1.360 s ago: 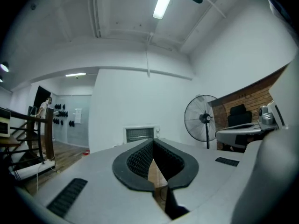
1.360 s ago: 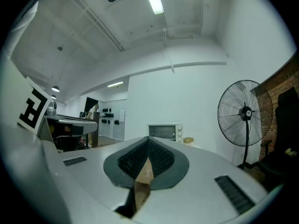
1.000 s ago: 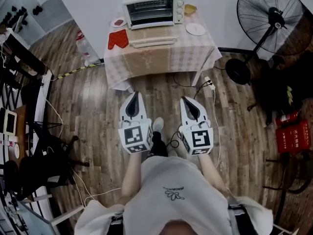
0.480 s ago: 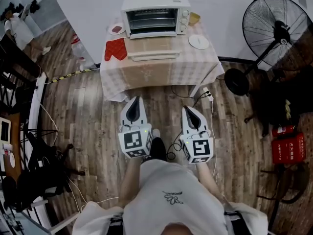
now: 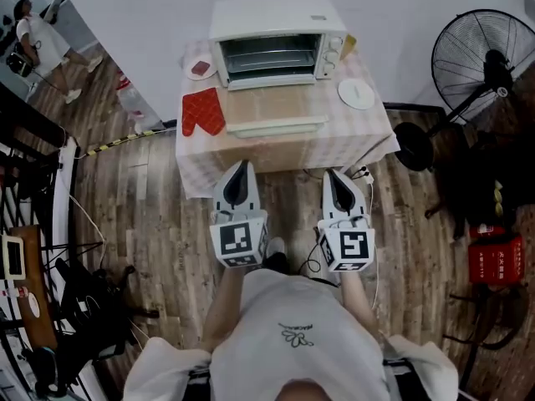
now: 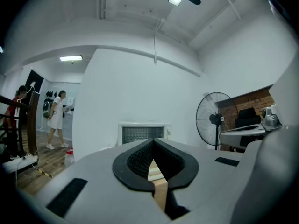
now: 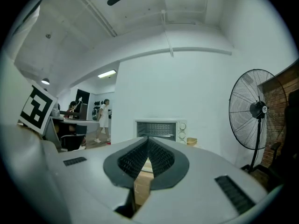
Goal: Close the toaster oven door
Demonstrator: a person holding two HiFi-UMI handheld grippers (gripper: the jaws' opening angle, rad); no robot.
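Note:
A white toaster oven [image 5: 276, 36] stands at the back of a small table [image 5: 368, 140] with a checked cloth. Its door [image 5: 276, 107] is open and lies flat toward me, the handle [image 5: 278, 129] at its front edge. Both grippers hover over the floor just short of the table's front edge and point at the oven. My left gripper [image 5: 243, 169] is shut and empty, and so is my right gripper [image 5: 338, 179]. The left gripper view shows the oven [image 6: 142, 133] beyond the closed jaws [image 6: 153, 142]. The right gripper view shows the oven [image 7: 159, 129] ahead of its tips [image 7: 148, 139].
A red oven mitt [image 5: 203, 111] lies left of the door, a small dish [image 5: 201, 67] behind it, a white plate [image 5: 357, 93] at the right. A standing fan [image 5: 487, 63] and red boxes [image 5: 495, 257] are to the right. Cables cross the floor [image 5: 361, 172]; a person [image 5: 38, 36] stands far left.
The table and oven have come nearer and look larger. Both grippers have moved forward together, from mid-floor up to the table's front edge, jaws still closed.

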